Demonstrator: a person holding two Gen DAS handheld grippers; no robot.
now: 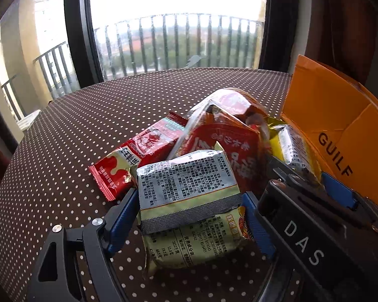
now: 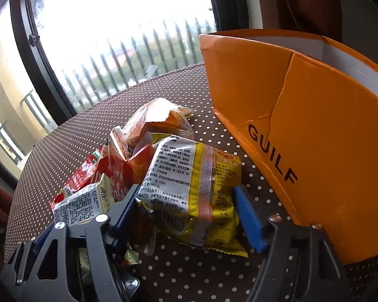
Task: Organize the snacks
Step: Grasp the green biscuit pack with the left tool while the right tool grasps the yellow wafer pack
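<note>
On the left, a pale green packet (image 1: 186,188) is being clamped between the blue pads of the left gripper (image 1: 189,209). Beside it, red packets (image 1: 138,151) are still lying heaped on the dotted table (image 1: 63,130). A yellow packet (image 2: 189,188) is being straddled by the right gripper (image 2: 189,211); whether the pads are pressing cannot be told. On the right, the orange box (image 2: 315,125) is being left apparently unfilled, so most sorting seems to remain.

A polka-dot table (image 1: 88,130) carries snack packets (image 1: 138,151) and an orange box (image 2: 315,125).
</note>
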